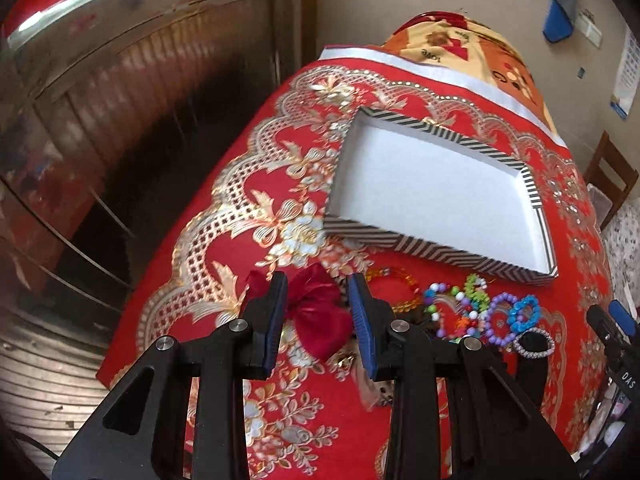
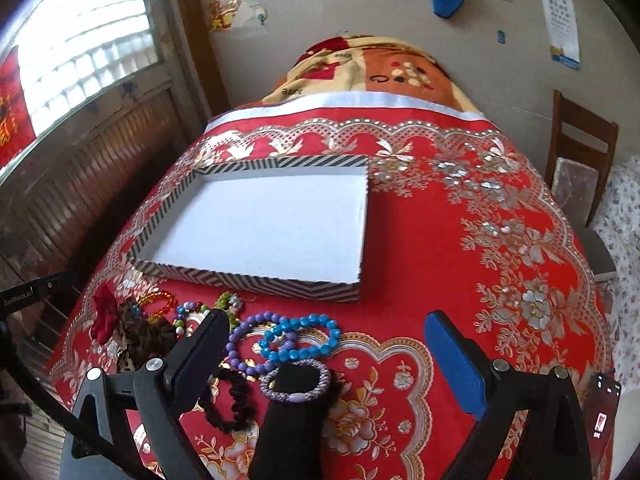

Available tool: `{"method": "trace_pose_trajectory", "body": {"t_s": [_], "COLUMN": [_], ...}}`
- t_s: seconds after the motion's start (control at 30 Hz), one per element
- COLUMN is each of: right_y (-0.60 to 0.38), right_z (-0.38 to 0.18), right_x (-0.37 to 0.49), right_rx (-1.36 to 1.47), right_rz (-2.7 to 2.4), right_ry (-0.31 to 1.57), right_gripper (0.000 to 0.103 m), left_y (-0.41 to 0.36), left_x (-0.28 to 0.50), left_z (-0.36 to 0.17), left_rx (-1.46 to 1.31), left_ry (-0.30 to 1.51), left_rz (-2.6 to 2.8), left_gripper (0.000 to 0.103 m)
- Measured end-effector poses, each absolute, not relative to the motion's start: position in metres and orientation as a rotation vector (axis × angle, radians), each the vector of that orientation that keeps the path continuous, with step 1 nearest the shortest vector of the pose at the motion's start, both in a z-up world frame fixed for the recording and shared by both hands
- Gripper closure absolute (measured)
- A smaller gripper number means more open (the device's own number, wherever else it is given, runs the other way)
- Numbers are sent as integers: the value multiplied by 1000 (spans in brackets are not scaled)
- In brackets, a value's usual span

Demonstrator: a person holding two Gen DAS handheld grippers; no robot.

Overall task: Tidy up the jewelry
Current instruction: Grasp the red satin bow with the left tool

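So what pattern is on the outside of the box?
Black-and-white diagonal stripes on the box, clearest in the right wrist view.

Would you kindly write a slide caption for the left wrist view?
Open left gripper above a red fabric bow, beside beaded bracelets and an empty striped tray.

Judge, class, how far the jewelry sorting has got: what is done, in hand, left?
Done: nothing; the striped box is empty. In hand: the left gripper, jaws apart, frames the red scrunchie without visibly gripping it. Left: the blue bracelet, purple bracelet and other pieces; the right gripper is open.
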State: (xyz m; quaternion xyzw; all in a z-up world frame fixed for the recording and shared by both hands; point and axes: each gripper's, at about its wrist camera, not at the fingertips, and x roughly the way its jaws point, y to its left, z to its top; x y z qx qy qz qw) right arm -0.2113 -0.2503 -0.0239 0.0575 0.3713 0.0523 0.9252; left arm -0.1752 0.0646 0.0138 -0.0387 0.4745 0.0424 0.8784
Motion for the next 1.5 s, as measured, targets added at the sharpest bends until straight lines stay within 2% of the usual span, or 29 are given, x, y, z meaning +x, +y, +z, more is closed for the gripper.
{"method": "trace_pose_trajectory", "body": {"t_s": [0.27, 0.37, 0.43, 0.5, 1.0, 1.5], "right_y": [-240, -238, -237, -237, -228, -227], "right_z": [-22, -25, -28, -31, -31, -36], "right_x": [-209, -208, -208, -208, -199, -195], "right_rx": [74, 78, 79, 88, 91, 118], "right_rz": [136, 148, 161, 174, 211, 232], "right_ry": [788, 805, 816, 829, 846, 869], "right_gripper": [5, 5, 11, 23, 23, 23], "left_y": [81, 90, 94, 94, 112, 134], "left_x": [-181, -179, -180, -180, -164, -146], "left_z": [5, -1, -5, -10, -21, -54], "left_rx": [-128, -148, -167, -183, -244, -690], "left_ry": [1027, 1054, 1071, 1089, 1139, 1254], "left_rz": [98, 94, 75, 49, 36, 133], "left_gripper": [72, 69, 65, 61, 61, 58]}}
